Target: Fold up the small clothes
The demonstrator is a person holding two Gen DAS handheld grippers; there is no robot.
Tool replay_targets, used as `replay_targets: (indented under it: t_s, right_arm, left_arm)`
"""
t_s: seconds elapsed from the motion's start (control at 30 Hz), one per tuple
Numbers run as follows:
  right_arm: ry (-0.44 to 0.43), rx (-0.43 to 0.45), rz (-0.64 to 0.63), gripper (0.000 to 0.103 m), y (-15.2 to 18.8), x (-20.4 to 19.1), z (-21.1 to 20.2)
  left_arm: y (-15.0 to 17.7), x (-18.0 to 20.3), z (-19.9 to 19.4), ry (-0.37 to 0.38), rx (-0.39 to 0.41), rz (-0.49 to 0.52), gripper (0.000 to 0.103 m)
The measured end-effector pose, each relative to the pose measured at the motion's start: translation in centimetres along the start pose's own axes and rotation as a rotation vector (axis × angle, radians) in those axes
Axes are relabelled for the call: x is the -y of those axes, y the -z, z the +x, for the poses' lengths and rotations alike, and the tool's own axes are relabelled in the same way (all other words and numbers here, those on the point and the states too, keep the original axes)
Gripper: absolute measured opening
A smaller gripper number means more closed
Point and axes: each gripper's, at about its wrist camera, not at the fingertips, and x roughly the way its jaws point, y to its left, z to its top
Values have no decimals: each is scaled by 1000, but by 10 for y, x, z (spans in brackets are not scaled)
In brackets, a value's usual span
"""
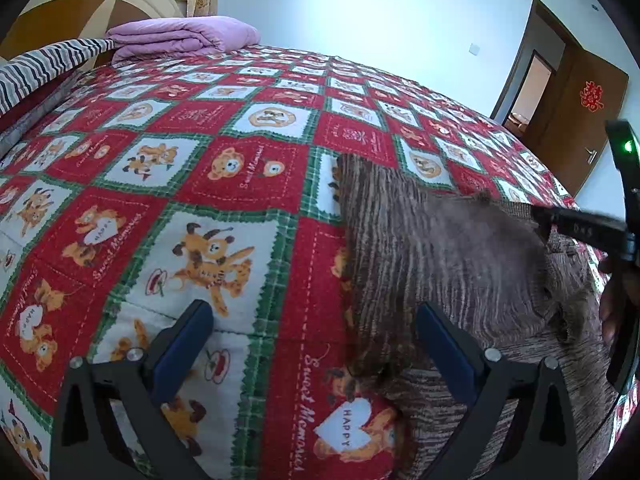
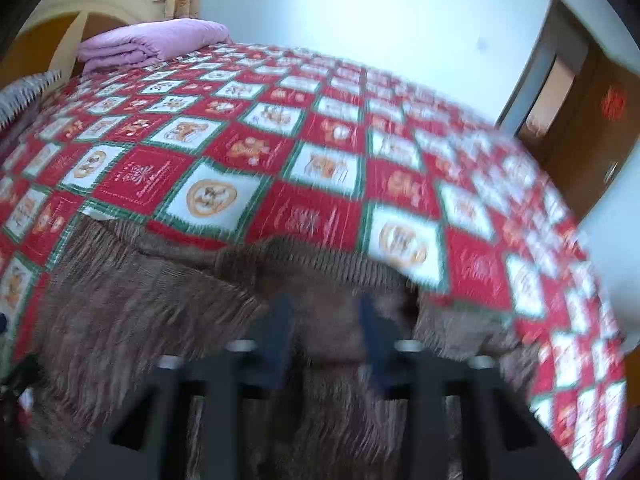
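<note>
The left gripper (image 1: 314, 344) hovers low over the red, white and green teddy-bear patchwork quilt (image 1: 224, 168), its blue-padded jaws spread wide with nothing between them. The brown ribbed knit garment (image 1: 440, 248) lies to that gripper's right: its near edge runs under the right-hand blue pad, while most of the cloth stretches away and rightward along the quilt, with one panel lifted and blurred as though in motion. Judged from this, the left gripper must shift rightward to reach a hem.

The right gripper (image 2: 326, 332) sits directly over the same garment (image 2: 132, 304), so it is the nearer of the two. Its jaws stand partly apart with knit showing between them; blur keeps me from telling whether they pinch it.

Taking the garment as landmark: a folded lilac blanket (image 1: 184, 36) lies far beyond it to the left, a striped cloth (image 1: 36, 72) farther left, a brown wooden door (image 1: 576, 100) beyond-right. Nothing stands between either gripper and the garment.
</note>
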Motion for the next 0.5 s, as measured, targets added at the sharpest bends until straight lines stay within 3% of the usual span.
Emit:
replay_targets:
  t_s: [0.1, 0.2, 0.33, 0.47, 0.5]
  right_arm:
    - [-76, -46, 33, 44, 17, 5, -5]
    - [-214, -105, 75, 44, 41, 8, -13]
    - [-306, -167, 130, 44, 62, 8, -16]
    - [-271, -194, 128, 44, 68, 4, -10]
    - [-267, -192, 117, 38, 69, 0, -10]
  left_arm:
    - [0, 0, 0, 0, 0, -1, 103]
    - [0, -1, 0, 4, 1, -5, 103]
    - [0, -1, 0, 7, 2, -9, 103]
    - [0, -2, -1, 19, 3, -20, 103]
    - [0, -2, -1, 20, 3, -21, 103]
